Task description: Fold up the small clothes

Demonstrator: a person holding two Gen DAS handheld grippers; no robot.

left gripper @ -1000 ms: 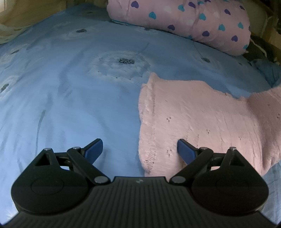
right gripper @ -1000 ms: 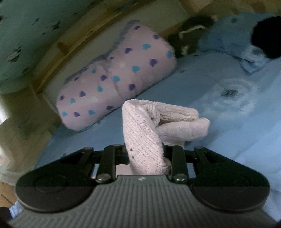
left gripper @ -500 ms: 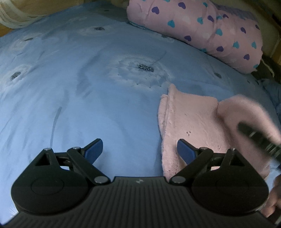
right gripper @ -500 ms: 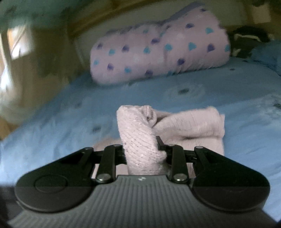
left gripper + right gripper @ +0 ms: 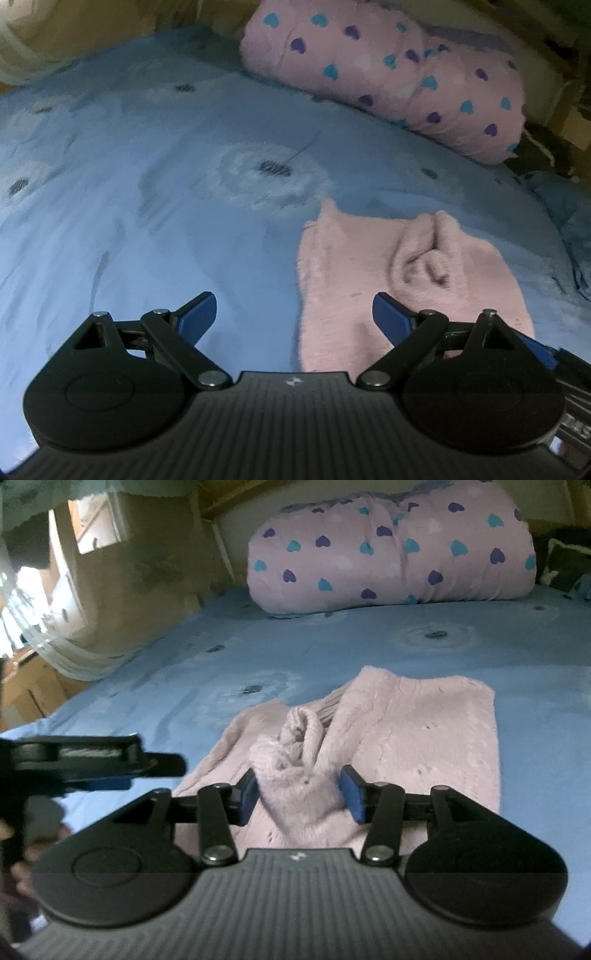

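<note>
Sweater (image 5: 417,734): pink knit, flat on blue sheet (image 5: 147,206), long axis near-to-far.
Cuff (image 5: 295,775): bunched, pointing far.
Right gripper (image 5: 300,794): fingers parted around cuff.
Left gripper (image 5: 294,314): spread wide, empty.

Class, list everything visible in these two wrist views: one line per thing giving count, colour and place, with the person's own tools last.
Knitted pink garment: one, pale pink, lying on the sheet, its sleeve end bunched on top.
Floral blue bedsheet: one, blue with pale flowers, covering the bed.
Heart-print pink bundle: one, pink with teal and purple hearts, at the bed's far end.
Left claw: one, black with blue pads, open, beside the garment's edge.
Right claw: one, black with blue pads, open around the bunched sleeve.
</note>
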